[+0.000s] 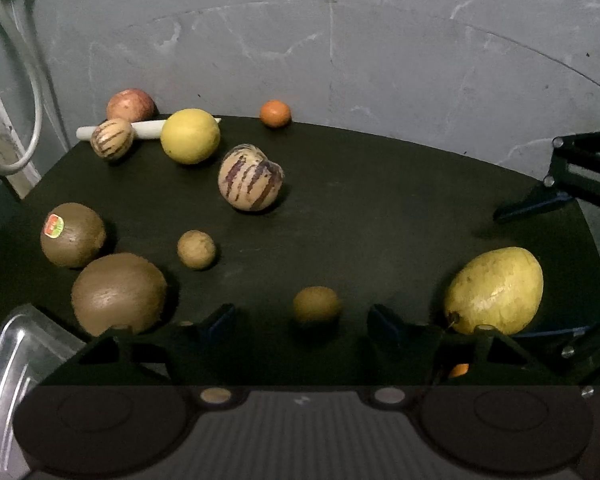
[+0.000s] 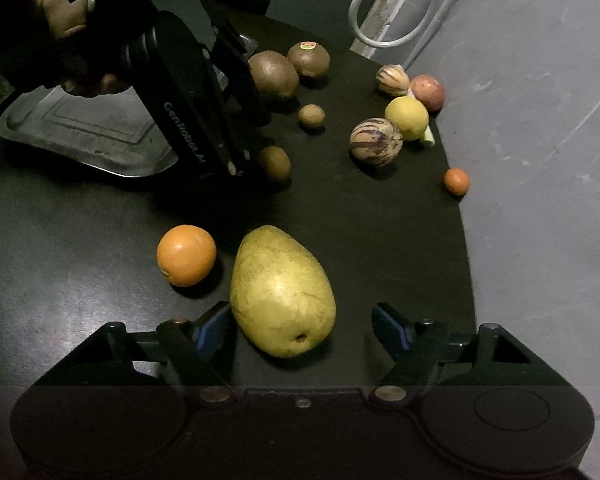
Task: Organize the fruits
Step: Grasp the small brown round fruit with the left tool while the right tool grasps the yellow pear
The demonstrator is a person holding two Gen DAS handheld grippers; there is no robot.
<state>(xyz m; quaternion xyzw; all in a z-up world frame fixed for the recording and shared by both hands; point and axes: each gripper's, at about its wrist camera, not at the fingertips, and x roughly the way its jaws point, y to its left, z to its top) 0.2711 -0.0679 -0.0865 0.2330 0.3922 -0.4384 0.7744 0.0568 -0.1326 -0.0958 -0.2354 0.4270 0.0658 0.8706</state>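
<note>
Dark and matte, the tabletop [image 2: 380, 248] ends at a curved edge against a scuffed grey floor, with fruit scattered across it and a metal tray [image 2: 88, 128] at the left of the right wrist view. Low in that view the right hand-held gripper [image 2: 304, 332] stands spread around the blossom end of a big yellow-green pear [image 2: 282, 292]; its left pad sits just beside the skin, the right one well clear. An orange [image 2: 186, 255] lies close to the pear's left. In the left wrist view the left hand-held gripper [image 1: 302, 320] is likewise spread, framing a small brown fruit [image 1: 316, 305] without touching it. The pear looks heavy, firm, smooth and bruisable, so a hold across its broad belly seems safest. The small fruit looks light and liable to roll, best pinched across its middle.
</note>
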